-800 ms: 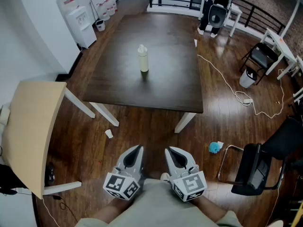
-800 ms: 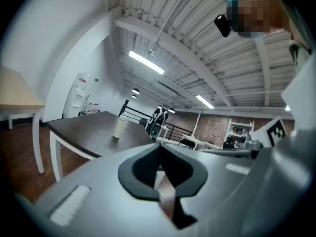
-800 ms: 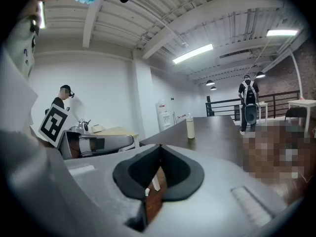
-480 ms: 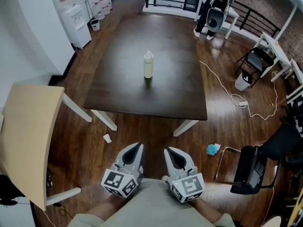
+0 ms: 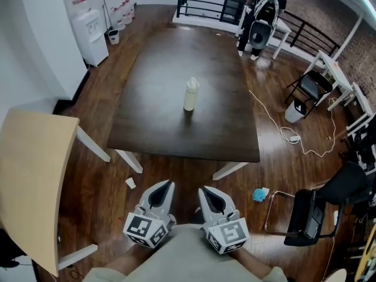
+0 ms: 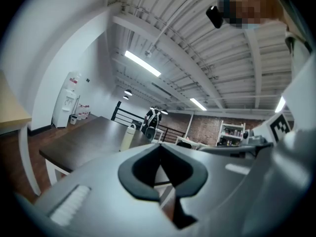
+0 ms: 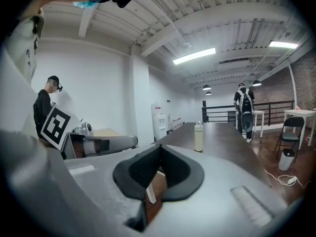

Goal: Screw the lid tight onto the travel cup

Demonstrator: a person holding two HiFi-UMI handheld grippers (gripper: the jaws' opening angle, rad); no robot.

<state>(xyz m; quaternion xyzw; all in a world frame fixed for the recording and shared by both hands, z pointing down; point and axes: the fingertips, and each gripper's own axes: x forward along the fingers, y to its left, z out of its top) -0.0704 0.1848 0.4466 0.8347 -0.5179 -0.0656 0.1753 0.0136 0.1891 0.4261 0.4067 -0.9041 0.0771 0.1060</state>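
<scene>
Travel cup [image 5: 190, 94], pale cream and upright, stands alone near the middle of a dark wooden table [image 5: 158, 128] in the upper centre of the head view, with its white lid [image 5: 192, 84] sitting on top. Both grippers are at the bottom centre of that view, well apart from the cup and short of the table's near edge. The left gripper [image 5: 165, 184] has its jaws pressed together with nothing between them. The right gripper [image 5: 205, 190], just beside it, is likewise closed and empty. Each gripper view shows the cup small in the distance. A water dispenser [image 5: 88, 31] stands at upper left, a black chair [image 5: 311, 213] at lower right, and a person [image 5: 261, 10] beyond the table's far end.
</scene>
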